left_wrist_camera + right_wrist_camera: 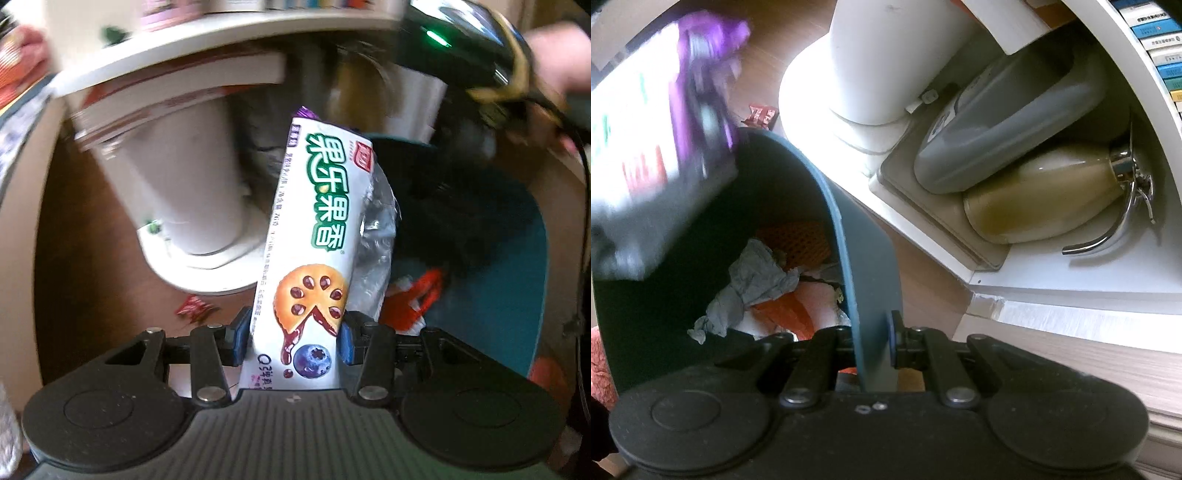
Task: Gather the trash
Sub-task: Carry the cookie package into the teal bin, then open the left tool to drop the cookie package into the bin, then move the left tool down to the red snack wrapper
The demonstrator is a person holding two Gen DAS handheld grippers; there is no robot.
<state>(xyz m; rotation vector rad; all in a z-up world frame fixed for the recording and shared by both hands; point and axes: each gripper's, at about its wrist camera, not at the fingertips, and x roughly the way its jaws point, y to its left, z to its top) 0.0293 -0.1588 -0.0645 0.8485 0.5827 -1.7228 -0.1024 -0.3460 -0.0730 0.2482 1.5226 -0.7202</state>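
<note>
My left gripper point(291, 334) is shut on a white biscuit wrapper point(314, 229) printed with green characters, a biscuit and a blueberry; its torn silver end sticks up beside it. The blue trash bin point(517, 295) lies just right of the wrapper, with red scraps inside. In the right wrist view my right gripper point(875, 343) is shut on the blue bin's rim point(864, 258). The bin point(701, 295) holds crumpled grey paper point(753, 284) and orange netting point(798, 240). The wrapper point(653, 147) shows blurred, white and purple, above the bin's mouth at upper left. A small red wrapper point(195, 308) lies on the floor.
A white pedestal base point(886, 74) stands on the wooden floor beside the bin. A white shelf unit point(1071, 288) holds a grey case point(1015, 125) and a beige bottle point(1045, 199). A person's hand point(554, 62) and the other gripper show at the left wrist view's upper right.
</note>
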